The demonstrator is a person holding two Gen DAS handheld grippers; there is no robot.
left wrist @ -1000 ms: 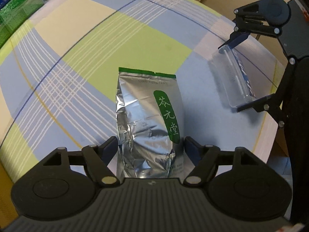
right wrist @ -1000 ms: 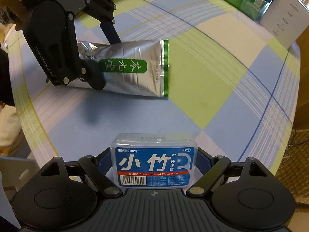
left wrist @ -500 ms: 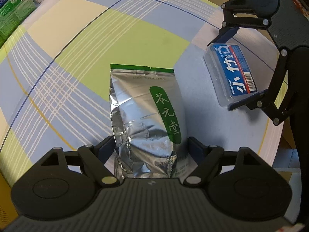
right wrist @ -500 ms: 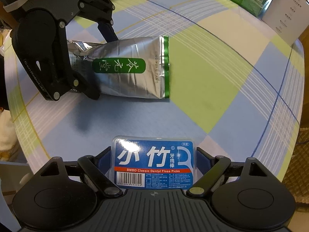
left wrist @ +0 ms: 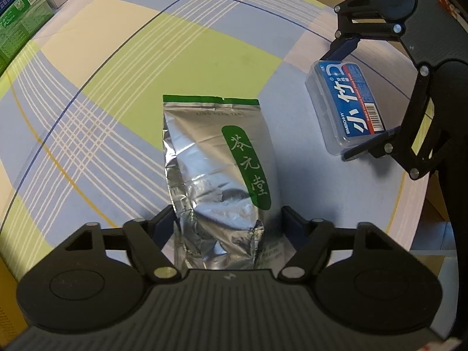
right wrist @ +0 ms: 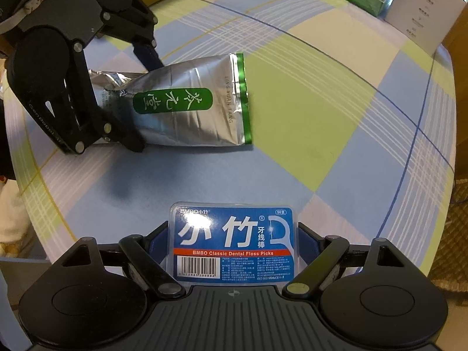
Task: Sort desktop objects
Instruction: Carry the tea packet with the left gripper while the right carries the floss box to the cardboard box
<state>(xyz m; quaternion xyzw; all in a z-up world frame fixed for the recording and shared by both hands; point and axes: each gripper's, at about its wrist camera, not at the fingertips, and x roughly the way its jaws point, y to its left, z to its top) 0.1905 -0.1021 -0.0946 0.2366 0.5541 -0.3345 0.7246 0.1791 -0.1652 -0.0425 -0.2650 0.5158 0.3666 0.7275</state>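
Left wrist view: a checked blue, green and cream tablecloth [left wrist: 204,67] fills the frame; at centre the left gripper [left wrist: 228,222] grasps a crinkled silver foil tea pouch [left wrist: 216,158]. Upper right, the right gripper [left wrist: 354,99] clamps a clear blue-labelled floss-pick box [left wrist: 345,105]. Both seem lifted for carrying; each needs a destination, which stays unseen.

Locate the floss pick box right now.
The floss pick box sits clamped in the right gripper, label up; in the left wrist view it is at right, beside the silver tea pouch.
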